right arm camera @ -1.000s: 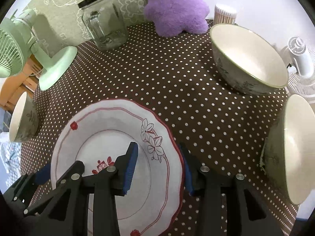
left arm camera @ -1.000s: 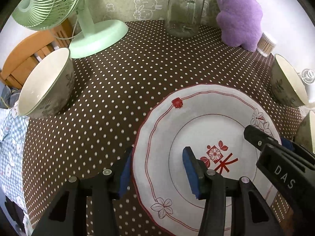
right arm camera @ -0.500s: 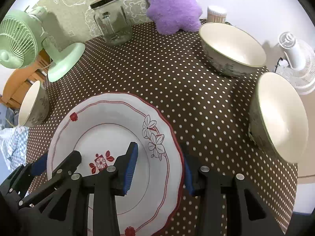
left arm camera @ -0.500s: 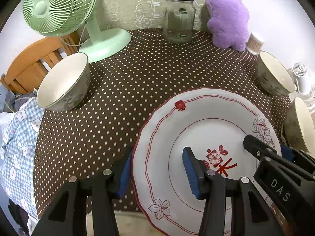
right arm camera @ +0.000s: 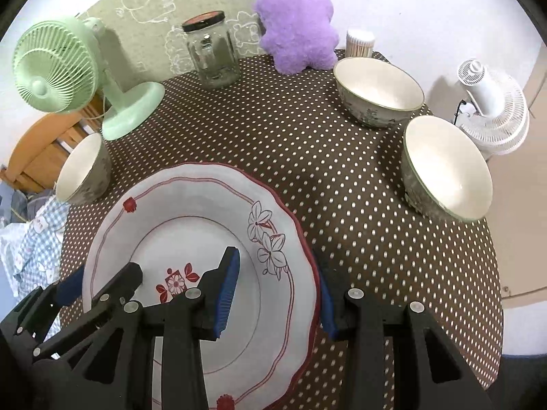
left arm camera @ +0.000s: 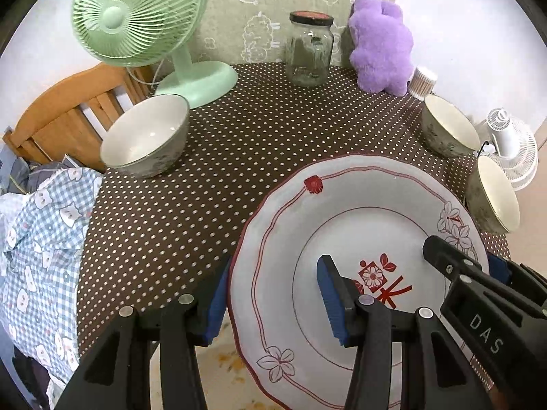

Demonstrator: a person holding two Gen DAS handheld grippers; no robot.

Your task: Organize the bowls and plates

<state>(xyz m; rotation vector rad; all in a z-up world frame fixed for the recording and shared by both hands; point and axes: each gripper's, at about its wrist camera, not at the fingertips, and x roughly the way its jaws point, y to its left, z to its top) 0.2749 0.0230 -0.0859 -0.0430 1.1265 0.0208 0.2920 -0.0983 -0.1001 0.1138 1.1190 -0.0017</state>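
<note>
Left claw [left arm camera: 273,294] clamped on plate [left arm camera: 342,225] rim; right claw [right arm camera: 277,294] clamped on opposite rim. Held above polka-dot surface [right arm camera: 307,143] with three bowls, jar [right arm camera: 212,54], green fan [left arm camera: 143,17], purple plush [right arm camera: 297,17]. Raised higher than a second ago, floor visible beneath.

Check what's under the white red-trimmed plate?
White red-trimmed plate hangs over brown polka-dot tablecloth; its near edge overhangs patterned floor. Left gripper and right gripper straddle its rim. Everything directly beneath is covered.
</note>
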